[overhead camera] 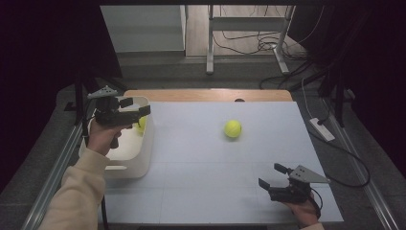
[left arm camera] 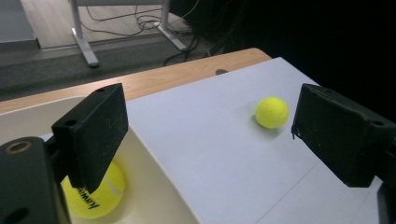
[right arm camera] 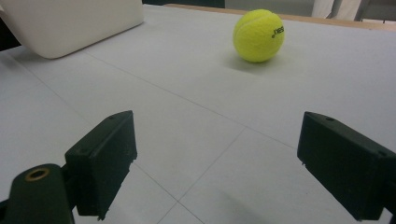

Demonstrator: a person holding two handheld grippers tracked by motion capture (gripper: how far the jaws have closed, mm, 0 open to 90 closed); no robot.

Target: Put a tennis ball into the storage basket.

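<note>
A yellow tennis ball (overhead camera: 232, 128) lies on the white table sheet (overhead camera: 201, 163), right of centre. A second yellow ball (overhead camera: 141, 122) sits inside the white bin (overhead camera: 139, 160) at the left, partly hidden by my left gripper (overhead camera: 136, 106). That gripper hovers over the bin's far part, jaws apart and empty. In the left gripper view the binned ball (left arm camera: 95, 193) lies below the left jaw, and the loose ball (left arm camera: 272, 112) is ahead on the sheet. My right gripper (overhead camera: 271, 175) rests open near the front right, facing the loose ball (right arm camera: 258, 36).
The bin's rim (left arm camera: 159, 168) runs just under the left gripper (left arm camera: 210, 126). A wooden table edge (overhead camera: 206, 95) borders the sheet at the back. Cables and a white power strip (overhead camera: 321, 129) lie on the floor to the right. The bin's corner (right arm camera: 70, 23) shows far left of the right gripper (right arm camera: 215, 154).
</note>
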